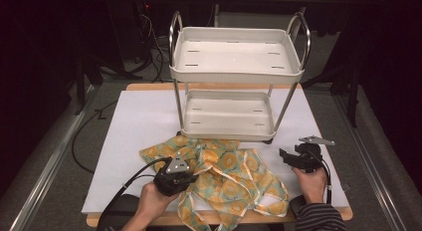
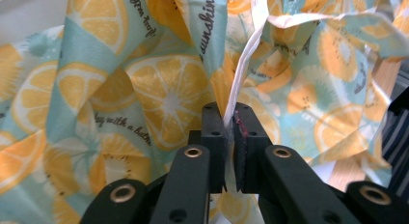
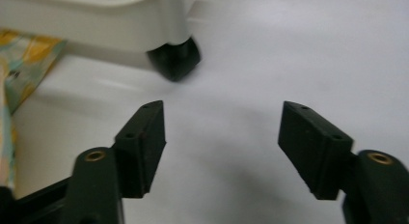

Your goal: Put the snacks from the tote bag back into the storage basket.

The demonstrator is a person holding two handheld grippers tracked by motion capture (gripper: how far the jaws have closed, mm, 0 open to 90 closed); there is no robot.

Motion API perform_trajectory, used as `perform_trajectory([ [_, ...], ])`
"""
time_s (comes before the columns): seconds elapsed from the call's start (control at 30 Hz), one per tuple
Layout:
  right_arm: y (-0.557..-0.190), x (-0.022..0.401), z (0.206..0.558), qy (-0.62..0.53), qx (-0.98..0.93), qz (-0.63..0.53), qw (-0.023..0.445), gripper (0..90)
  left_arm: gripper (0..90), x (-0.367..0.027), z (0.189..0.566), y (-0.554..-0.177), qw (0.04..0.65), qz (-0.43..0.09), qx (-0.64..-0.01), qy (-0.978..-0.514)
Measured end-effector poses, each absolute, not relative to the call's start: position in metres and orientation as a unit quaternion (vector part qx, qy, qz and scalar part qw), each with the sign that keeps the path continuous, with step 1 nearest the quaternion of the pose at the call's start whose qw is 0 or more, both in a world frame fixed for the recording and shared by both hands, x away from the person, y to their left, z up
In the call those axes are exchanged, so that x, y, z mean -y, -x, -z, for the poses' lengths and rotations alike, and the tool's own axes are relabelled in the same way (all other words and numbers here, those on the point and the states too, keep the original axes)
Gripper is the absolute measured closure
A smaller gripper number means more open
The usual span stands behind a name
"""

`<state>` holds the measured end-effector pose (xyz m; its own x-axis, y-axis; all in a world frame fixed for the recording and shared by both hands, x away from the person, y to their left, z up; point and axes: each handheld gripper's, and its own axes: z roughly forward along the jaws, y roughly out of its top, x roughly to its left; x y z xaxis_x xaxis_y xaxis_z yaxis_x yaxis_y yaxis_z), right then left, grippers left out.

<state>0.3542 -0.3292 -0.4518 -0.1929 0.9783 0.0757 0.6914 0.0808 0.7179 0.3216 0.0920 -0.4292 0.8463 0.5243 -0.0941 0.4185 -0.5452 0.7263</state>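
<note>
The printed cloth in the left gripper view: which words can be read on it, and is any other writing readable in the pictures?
"sunshine" on the orange-print cloth, running up a fold at the top.
"day with a butme", or close to that, on the same cloth at lower left; the start is hidden and the end is blurred.
More script at the top and at the right edge of the cloth is too blurred to read.
The white cart bears no readable text.

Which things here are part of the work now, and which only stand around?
In use:
- lemon-print cloth, its white strap pinched
- left gripper, shut on that strap
- right gripper, open beside the cloth, holding nothing

Standing by:
- white two-shelf cart, both shelves bare
- white table sheet
</note>
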Motion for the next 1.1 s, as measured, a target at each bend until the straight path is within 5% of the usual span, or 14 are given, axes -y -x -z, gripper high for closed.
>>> perform_trajectory([
  [1.1,-0.334,0.296,0.427,-0.477,-0.762,-0.39,0.2,39.7,87.5,-0.094,0.429,-0.327,0.415,-0.063,-0.279,-0.864],
])
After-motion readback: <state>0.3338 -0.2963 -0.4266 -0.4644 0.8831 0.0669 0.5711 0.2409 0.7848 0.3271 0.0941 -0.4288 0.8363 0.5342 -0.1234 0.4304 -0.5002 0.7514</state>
